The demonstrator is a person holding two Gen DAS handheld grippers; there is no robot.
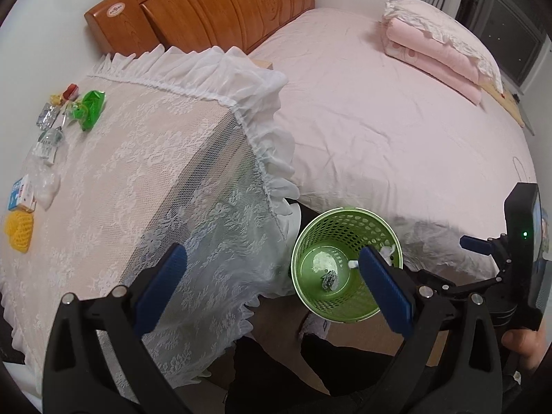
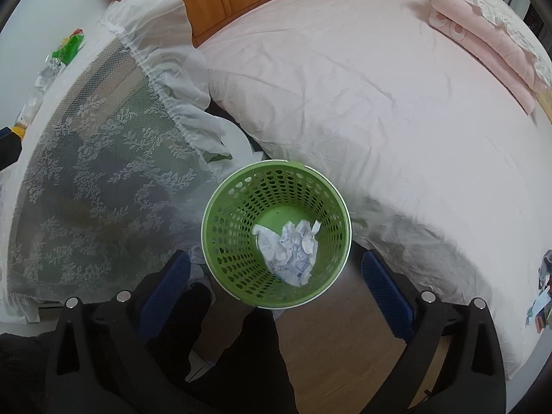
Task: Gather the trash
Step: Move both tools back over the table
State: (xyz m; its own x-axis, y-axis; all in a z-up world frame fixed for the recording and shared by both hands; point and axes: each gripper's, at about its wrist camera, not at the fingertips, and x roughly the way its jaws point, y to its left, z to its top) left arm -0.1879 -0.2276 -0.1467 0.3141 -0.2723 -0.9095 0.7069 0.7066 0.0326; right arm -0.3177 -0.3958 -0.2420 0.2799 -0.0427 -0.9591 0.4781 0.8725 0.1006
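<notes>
A green perforated basket (image 2: 220, 207) stands on the floor between the table and the bed. Directly above it my right gripper (image 2: 276, 258) is open. A crumpled white paper (image 2: 289, 252) shows inside the basket, free of the pads. In the left wrist view the basket (image 1: 310, 234) also holds a small grey wad (image 1: 327, 279). My left gripper (image 1: 272, 253) is open and empty, over the table's corner beside the basket. On the table lie a green wrapper (image 1: 90, 108), silver wrappers (image 1: 48, 117), clear plastic (image 1: 45, 183), a small carton (image 1: 20, 195) and a yellow foam net (image 1: 19, 229).
The table wears a white lace cloth (image 1: 145, 172) with a frilled edge that hangs near the basket. A pink bed (image 1: 379, 120) with a folded quilt (image 1: 438, 45) and a wooden headboard (image 1: 220, 3) fills the right. A person's dark trouser legs (image 2: 241, 362) stand beside the basket on wooden floor (image 2: 327, 327).
</notes>
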